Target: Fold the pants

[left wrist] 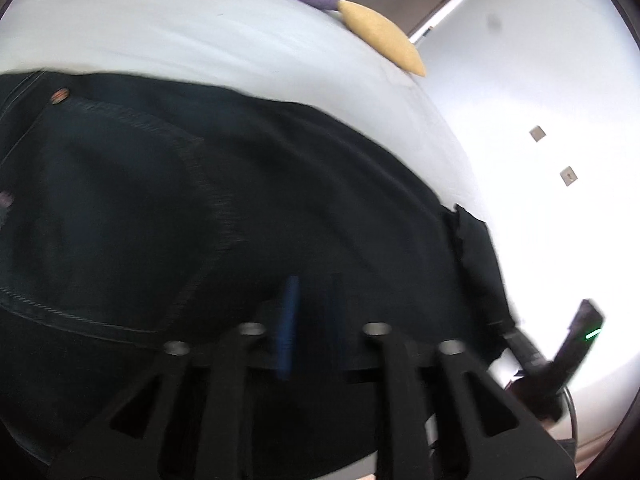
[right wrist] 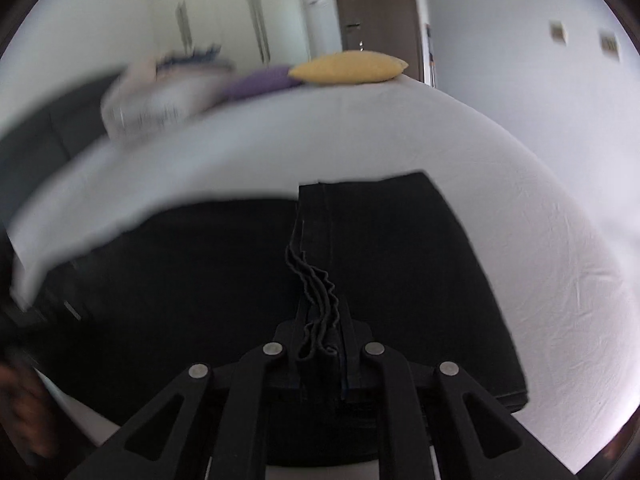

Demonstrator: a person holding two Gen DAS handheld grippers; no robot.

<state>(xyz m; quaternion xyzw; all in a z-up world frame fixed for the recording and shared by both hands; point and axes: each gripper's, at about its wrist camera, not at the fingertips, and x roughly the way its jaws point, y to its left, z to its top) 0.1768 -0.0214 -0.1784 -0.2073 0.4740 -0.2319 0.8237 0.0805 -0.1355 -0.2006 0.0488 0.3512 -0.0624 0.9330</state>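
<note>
The pants (right wrist: 400, 280) are the dark pair spread on the pale bed sheet (right wrist: 520, 208), and your right gripper (right wrist: 324, 344) is clamped on a bunched stack of their edges, several wavy layers pinched between the jaws at the 6 o'clock foot of the right wrist view. Holding all the layers together there makes sense: it keeps the folded edges aligned so the panel beyond, running up toward 12 o'clock with a straight seam, can be carried as one piece rather than sliding apart. Your left gripper (left wrist: 312, 320) sits low over the seat of the pants (left wrist: 200, 220), its jaws partly apart with no cloth visibly pressed between them; the blur hides the tips, so whether they brush the fabric you cannot tell. A stitched back pocket (left wrist: 112, 200) lies at about 9 o'clock from that claw, and a copper rivet (left wrist: 60, 96) at 10 o'clock, which suggests it hovers near the waist end, probably to pin or take that end while the right carries the legs across. Outward still, the right-hand device shows at 4 o'clock in the left wrist view. A yellow cushion (right wrist: 348, 66) and a purple cushion (right wrist: 260, 82) rest at the far edge of the bed, 12 o'clock, well clear of the fold.
</note>
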